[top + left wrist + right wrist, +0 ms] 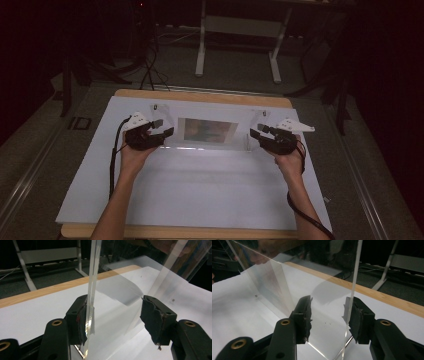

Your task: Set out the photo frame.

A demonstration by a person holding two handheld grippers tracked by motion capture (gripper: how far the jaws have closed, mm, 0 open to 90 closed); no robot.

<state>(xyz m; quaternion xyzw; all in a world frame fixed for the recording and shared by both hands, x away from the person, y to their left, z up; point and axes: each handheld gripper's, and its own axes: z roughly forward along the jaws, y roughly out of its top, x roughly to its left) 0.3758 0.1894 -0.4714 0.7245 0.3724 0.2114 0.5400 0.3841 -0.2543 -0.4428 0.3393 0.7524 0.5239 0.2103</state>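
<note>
Overhead, white sheet (200, 190) on wooden table (200, 96) (dark room)

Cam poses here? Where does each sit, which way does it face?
High view: above the near side, looking forward and down on the table; forearms, left tool, right tool.
Left gripper view: on the left tool, along its jaws.
Right gripper view: on the right tool, likewise.
Shared: the clear stand.

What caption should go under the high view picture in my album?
Two hand-held grippers, left gripper and right gripper, flank a clear acrylic picture stand on a white table.
</note>
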